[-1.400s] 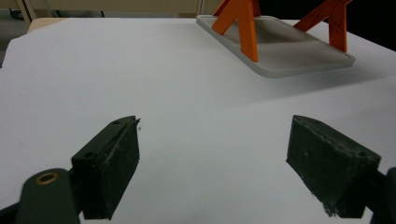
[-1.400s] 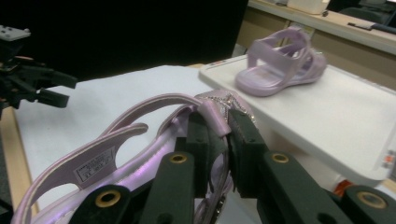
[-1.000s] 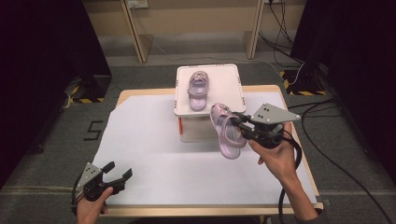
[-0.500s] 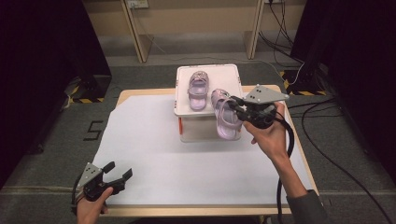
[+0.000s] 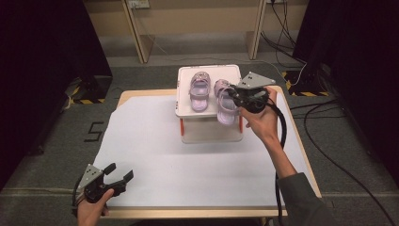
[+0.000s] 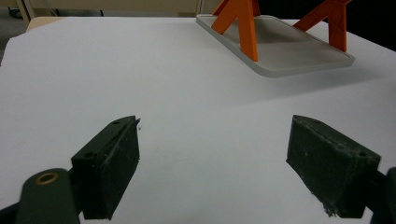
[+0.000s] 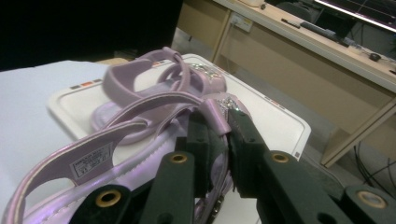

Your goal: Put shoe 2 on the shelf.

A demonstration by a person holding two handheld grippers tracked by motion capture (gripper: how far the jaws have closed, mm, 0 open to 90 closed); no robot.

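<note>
The white tray (image 5: pixel 184 101) on its orange-legged stand is the landmark here. One lilac sandal (image 5: pixel 199 85) already lies on the tray's left half, toe toward the far edge. The second sandal (image 5: pixel 226 103) is clamped by its strap in the right gripper (image 5: pixel 234 97), whose jaws are clenched on the strap just below the glittering ornament (the right gripper view shows the pads pinching it from both sides). A second ago this sandal hung off the tray's near right corner, over the white table cover; now it has come across and hovers over the tray's right half, alongside its mate, its heel end still reaching past the tray's near edge. Whether the sole already touches the tray I cannot tell.

That shift means the carry is nearly finished: judging from this, what remains is to square the sandal beside the first, lower it flat and let go.

The left gripper (image 5: pixel 115 178) has not moved. It rests well away from the tray, at the near left corner of the white cover (image 5: pixel 146 141), its jaws spread wide with nothing between them, as the left gripper view confirms, pointing toward the stand's clear base plate (image 6: pixel 285 51).
</note>
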